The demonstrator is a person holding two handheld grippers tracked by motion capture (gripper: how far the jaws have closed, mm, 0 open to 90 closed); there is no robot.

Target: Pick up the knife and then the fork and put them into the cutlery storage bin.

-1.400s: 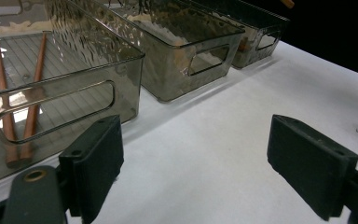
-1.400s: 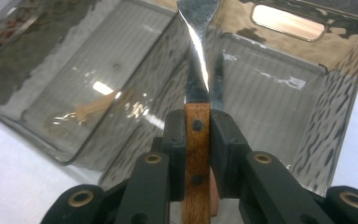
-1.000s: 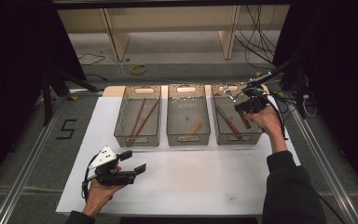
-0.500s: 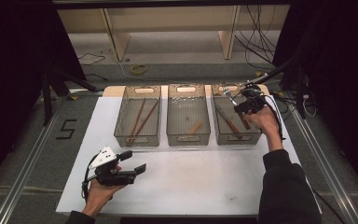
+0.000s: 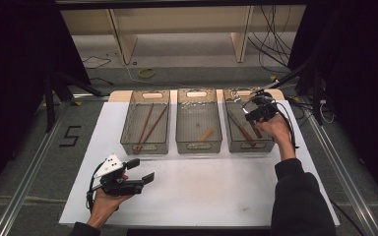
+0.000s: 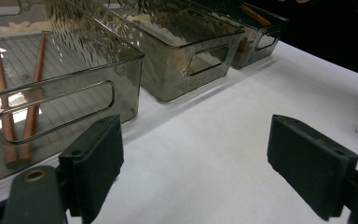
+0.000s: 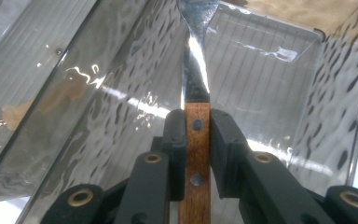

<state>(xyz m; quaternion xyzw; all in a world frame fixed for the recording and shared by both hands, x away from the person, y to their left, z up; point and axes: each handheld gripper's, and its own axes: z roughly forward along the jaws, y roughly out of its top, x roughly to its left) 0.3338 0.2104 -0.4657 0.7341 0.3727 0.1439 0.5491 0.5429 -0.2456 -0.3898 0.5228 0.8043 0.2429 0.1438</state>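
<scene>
My right gripper [image 5: 254,112] hovers over the right clear bin [image 5: 250,147], shut on the wooden handle of a metal utensil [image 7: 196,77]. Its shiny neck points toward the bin's far end, and the head [image 5: 235,96] lies near the back wall. In the right gripper view the pads [image 7: 175,135] press on both sides of the handle, right gripper [image 7: 198,122]. My left gripper [image 5: 141,170] rests low over the white sheet at the front left, open with nothing between its pads [image 6: 97,161], left gripper [image 6: 196,158].
Two brown chopsticks [image 5: 147,126] lie in the left bin [image 5: 144,148]. A short wooden piece [image 5: 206,133] lies in the middle bin [image 5: 199,146]. Another wooden-handled utensil [image 5: 243,132] lies in the right bin. Cables trail behind the table at right.
The right hand with the utensil has edged slightly over the right bin. The left hand has stayed put.
</scene>
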